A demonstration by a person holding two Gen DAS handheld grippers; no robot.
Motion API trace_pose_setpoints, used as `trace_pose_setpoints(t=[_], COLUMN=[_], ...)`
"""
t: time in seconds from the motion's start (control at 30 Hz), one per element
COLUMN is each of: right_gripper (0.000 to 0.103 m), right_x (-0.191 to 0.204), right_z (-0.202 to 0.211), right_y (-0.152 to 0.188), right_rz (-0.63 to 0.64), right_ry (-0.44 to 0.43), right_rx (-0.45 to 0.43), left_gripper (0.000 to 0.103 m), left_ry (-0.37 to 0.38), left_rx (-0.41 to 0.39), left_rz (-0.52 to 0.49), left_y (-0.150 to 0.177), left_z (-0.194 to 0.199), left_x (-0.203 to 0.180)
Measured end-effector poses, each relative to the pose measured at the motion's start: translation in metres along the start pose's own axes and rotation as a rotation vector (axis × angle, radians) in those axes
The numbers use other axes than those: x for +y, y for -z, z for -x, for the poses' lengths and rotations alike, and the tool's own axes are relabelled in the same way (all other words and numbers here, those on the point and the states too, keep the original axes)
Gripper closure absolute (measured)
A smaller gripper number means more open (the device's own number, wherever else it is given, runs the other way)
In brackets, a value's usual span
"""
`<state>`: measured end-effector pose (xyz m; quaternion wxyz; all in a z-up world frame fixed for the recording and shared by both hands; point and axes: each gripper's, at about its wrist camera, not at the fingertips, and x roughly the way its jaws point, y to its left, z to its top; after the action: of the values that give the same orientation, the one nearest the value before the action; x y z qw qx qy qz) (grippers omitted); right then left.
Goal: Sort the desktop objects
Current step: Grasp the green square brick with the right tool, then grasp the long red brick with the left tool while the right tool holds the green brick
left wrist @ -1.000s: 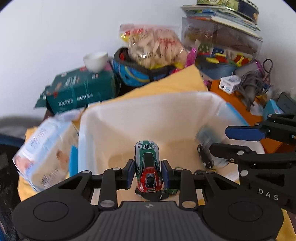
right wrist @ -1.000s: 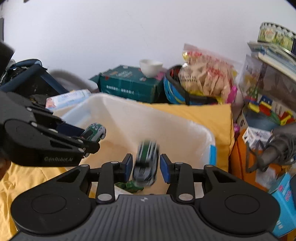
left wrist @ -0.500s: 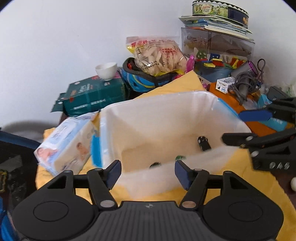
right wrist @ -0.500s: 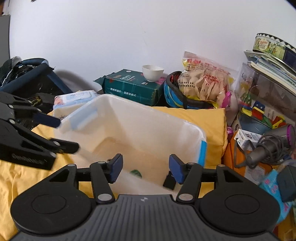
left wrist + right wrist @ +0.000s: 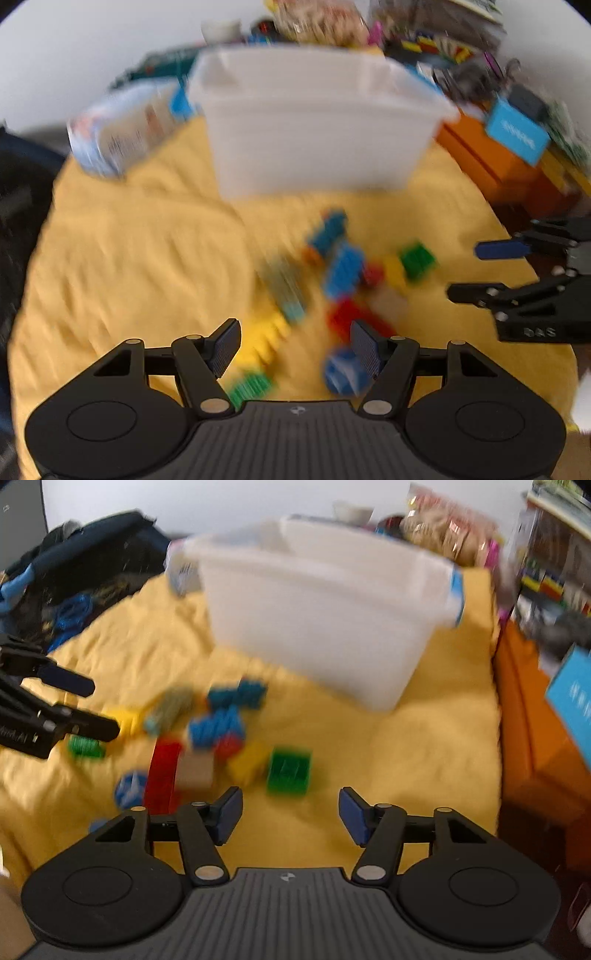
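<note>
Both views are motion-blurred. A white plastic bin stands on a yellow cloth; it also shows in the right wrist view. In front of it lies a scatter of building bricks: blue, red, green, yellow, and a blurred toy car. My left gripper is open and empty, low over the bricks. My right gripper is open and empty, just short of a green brick. A red brick and blue bricks lie to its left.
A blue-white wipes pack lies left of the bin. An orange box and a blue box stand at the right. Clutter of bags, toys and books lines the back wall. A dark bag sits at the left.
Both grippers let go of their toy cars over the bin, opened, and have pulled back and down. They now sit low over the bricks on the cloth in front of the bin.
</note>
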<state>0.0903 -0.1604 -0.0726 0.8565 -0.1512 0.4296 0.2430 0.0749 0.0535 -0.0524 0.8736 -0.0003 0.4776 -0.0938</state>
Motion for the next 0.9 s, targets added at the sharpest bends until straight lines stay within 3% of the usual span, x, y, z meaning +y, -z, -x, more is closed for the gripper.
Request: trace_pose_setpoints(t=[0.13,0.3,0.43,0.53,0.63,0.77,0.9], right_gripper=[0.044,0.045,0.058,0.068,0.068,0.069,0.069], right_x=[0.006,0.006,0.006,0.006,0.006,0.004,-0.011], right_z=[-0.007,-0.011,-0.029,-0.043,-0.035,-0.02,-0.009], right_y=[0.016,0.013,0.001,-0.003,0.002,0.021,0.047], right_rz=[-0.005,0.011,0.043,0.043,0.023,0.051,-0.03], right_ry=[-0.018,0.027,0.062,0.037,0.039,0.07,0.051], right_rx=[0.029,-0.025,-0.047,-0.017,-0.031,-0.018,0.023], left_gripper=[0.034,0.034,0.034,0.034,0.034,0.035,0.04], left_ry=[0.073,0.071,0.071,0.074,0.078,0.08,0.084], left_rx=[0.072,0.078,0.068,0.06,0.035,-0.001,0.002], left_rz=[0.01,-0.013,-0.035,-0.067,-0.079,-0.009,0.016], left_y=[0.028,0.042,0.046,0.045,0.038,0.021,0.008], left_z=[-0.007,-0.002,0.002,0.002,0.0,-0.009,-0.028], left_x=[-0.015,-0.025,-0.034,-0.043,-0.05,-0.051,-0.058])
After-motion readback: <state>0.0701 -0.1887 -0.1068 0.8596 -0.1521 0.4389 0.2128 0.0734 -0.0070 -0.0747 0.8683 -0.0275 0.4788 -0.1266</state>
